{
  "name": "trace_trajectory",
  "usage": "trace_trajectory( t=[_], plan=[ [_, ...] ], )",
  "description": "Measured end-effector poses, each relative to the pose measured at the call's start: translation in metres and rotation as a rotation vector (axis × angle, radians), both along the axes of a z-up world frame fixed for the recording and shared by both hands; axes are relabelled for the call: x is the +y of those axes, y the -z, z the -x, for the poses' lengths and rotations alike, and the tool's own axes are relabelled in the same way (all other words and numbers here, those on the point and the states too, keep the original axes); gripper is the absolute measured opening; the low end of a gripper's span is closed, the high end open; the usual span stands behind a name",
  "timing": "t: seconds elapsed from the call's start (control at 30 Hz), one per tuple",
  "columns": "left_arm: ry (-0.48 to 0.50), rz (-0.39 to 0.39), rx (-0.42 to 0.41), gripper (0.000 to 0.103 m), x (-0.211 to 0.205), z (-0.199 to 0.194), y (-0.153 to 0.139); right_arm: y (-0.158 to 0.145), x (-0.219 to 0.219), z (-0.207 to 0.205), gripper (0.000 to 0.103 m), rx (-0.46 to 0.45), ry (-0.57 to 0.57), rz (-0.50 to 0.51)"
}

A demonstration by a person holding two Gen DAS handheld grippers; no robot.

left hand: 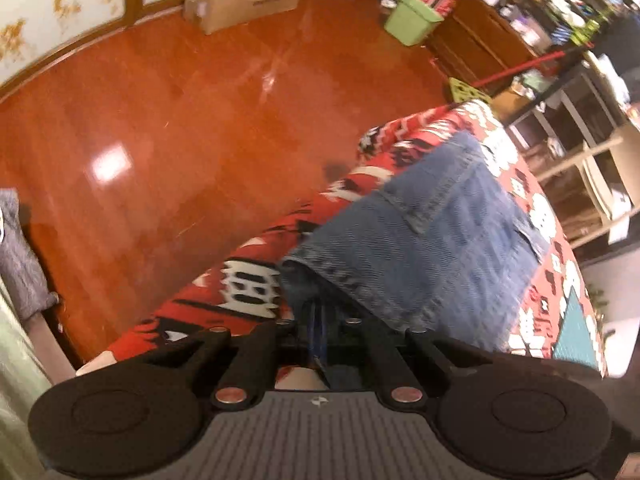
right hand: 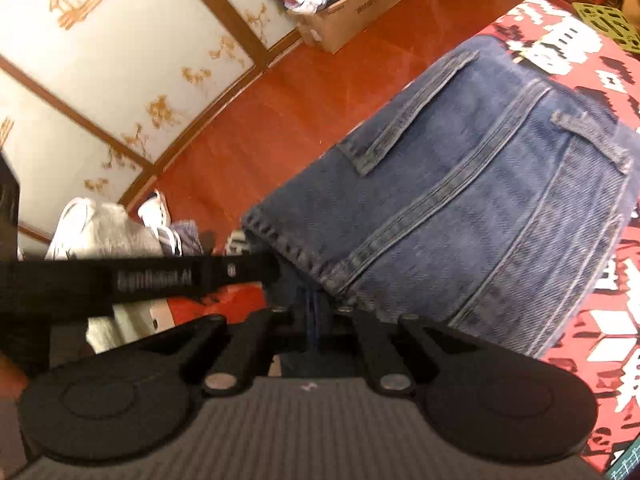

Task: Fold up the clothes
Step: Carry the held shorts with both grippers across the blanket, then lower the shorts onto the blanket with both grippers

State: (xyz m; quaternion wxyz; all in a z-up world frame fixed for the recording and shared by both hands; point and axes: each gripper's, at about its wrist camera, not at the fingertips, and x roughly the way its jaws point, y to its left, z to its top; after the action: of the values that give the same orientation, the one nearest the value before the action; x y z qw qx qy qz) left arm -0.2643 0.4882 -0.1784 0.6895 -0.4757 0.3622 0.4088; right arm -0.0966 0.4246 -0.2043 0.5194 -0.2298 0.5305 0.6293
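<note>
Both grippers, left gripper (left hand: 318, 320) and right gripper (right hand: 316, 312), are clamped on one pair of blue jeans (right hand: 480, 200). It lies on one red patterned desk cloth (left hand: 248, 280). One cardboard box (left hand: 244, 0) stands on the floor.

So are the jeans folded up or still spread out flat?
Folded, at least partly. The jeans lie doubled on the patterned cloth, one hemmed edge stacked over denim that both grippers, right and left, pinch.

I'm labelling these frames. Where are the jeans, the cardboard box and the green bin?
jeans (right hand: 480, 208): right wrist view, centre seam area.
cardboard box (left hand: 244, 4): left wrist view, front side panel.
green bin (left hand: 408, 22): left wrist view, front wall.
</note>
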Motion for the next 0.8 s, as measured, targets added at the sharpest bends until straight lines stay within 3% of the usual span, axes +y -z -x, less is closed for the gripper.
trace_trajectory(
  t=[0.17, 0.37, 0.6, 0.8],
  plan=[
    [-0.012, 0.038, 0.011, 0.002, 0.004, 0.013, 0.001, 0.008, -0.010, 0.002, 0.004, 0.028, 0.022, 0.039],
    [0.035, 0.036, -0.015, 0.002, 0.004, 0.012, -0.030, -0.021, -0.023, -0.022, 0.004, 0.034, 0.108, 0.020],
    [0.173, -0.047, -0.108, 0.002, 0.029, -0.043, -0.069, -0.059, -0.018, -0.091, 0.007, -0.066, 0.277, -0.063],
    [0.323, -0.108, -0.115, 0.002, 0.062, -0.116, -0.052, -0.048, 0.000, -0.154, 0.007, -0.136, 0.373, -0.102]
  ],
)
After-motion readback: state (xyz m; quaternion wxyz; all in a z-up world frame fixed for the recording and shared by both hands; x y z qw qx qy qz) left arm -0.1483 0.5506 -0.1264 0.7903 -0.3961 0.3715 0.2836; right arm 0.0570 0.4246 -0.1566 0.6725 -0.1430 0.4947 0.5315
